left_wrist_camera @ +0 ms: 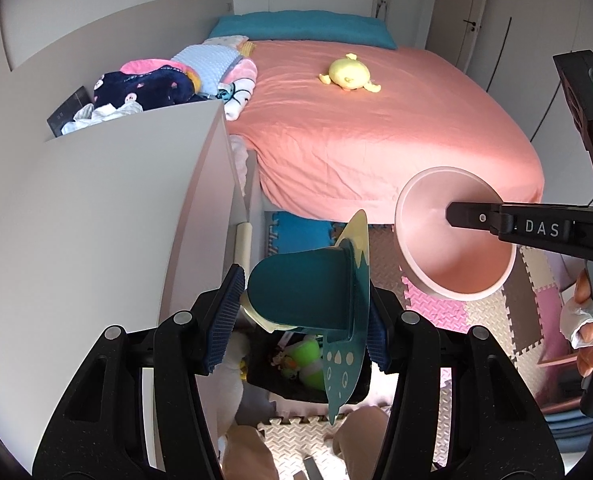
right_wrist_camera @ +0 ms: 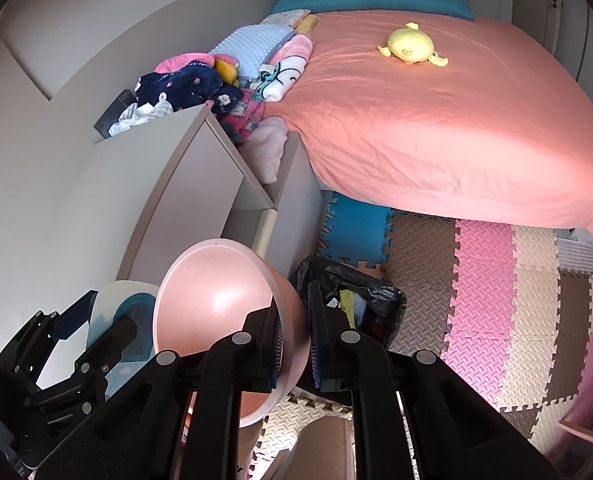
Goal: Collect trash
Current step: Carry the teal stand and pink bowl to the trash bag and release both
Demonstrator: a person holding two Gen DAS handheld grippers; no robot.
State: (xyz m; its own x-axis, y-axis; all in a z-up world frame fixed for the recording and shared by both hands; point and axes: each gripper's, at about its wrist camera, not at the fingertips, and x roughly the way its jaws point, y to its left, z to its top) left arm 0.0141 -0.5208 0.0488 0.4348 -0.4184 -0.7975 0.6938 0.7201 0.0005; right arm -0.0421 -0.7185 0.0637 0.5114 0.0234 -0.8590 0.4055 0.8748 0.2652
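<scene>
While a teal dish (left_wrist_camera: 308, 292) is gripped between the left tongs (left_wrist_camera: 302, 320), the rim of a pink bowl (right_wrist_camera: 224, 320) is pinched by the nearly closed right tongs (right_wrist_camera: 294, 340). Both are held above a black trash bag (right_wrist_camera: 360, 300) on the floor mat (right_wrist_camera: 496, 300), beside the bed (right_wrist_camera: 436, 120).

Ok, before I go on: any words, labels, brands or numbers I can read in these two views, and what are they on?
"DAS": white letters on the black finger of the right gripper, which clamps the pink bowl, seen from the left wrist.
Dark box behind the white cabinet: pale marks, too small to read.
Packaging in the black trash bag: print too blurred to read.
Nothing else legible.
</scene>
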